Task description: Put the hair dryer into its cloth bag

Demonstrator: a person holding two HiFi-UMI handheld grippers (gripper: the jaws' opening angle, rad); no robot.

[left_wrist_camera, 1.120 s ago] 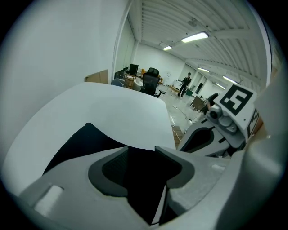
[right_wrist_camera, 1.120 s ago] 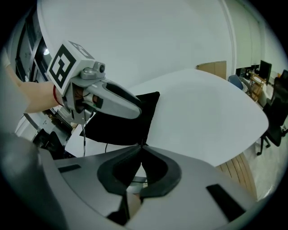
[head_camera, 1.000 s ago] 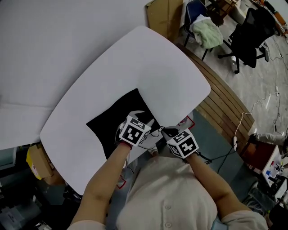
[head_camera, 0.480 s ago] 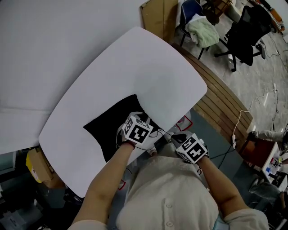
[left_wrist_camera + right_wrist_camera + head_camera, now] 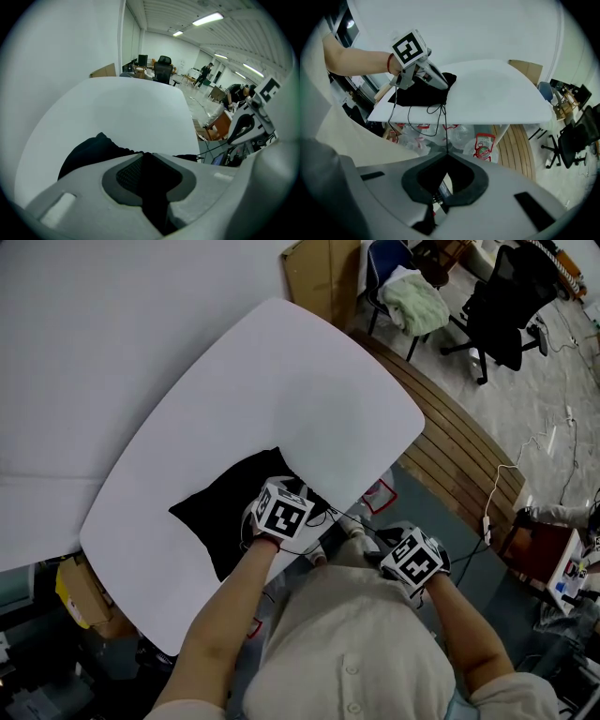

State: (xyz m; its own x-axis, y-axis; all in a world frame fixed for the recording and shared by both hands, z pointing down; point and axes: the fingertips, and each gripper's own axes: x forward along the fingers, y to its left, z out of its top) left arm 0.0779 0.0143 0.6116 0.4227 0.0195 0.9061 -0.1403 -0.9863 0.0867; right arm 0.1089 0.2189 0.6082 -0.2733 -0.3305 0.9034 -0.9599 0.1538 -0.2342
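Left hand-held gripper [image 5: 147, 155], jaws just closing, pinches the black cloth bag [image 5: 220, 512] at the table [image 5: 281, 381] edge, hair dryer unseen, likely inside; right hand-held gripper [image 5: 446, 158] is clamped on a thin cord [image 5: 444, 125], so draw steadily while the left anchors the mouth.

It was an open-plan office or lab workspace. A large white desk [image 5: 281, 381] stood against a plain white wall [image 5: 94, 324]. Beyond it were a black swivel chair [image 5: 506, 296], a blue chair [image 5: 389, 259] draped with a green cloth [image 5: 412, 301], and a cardboard sheet [image 5: 314, 277]. Cables [image 5: 553, 456] and a power strip [image 5: 488, 526] trailed over the floor [image 5: 534, 399]. Strip lights [image 5: 206, 18] lined the ceiling [image 5: 168, 11], and a person [image 5: 205, 72] stood far down the long room.
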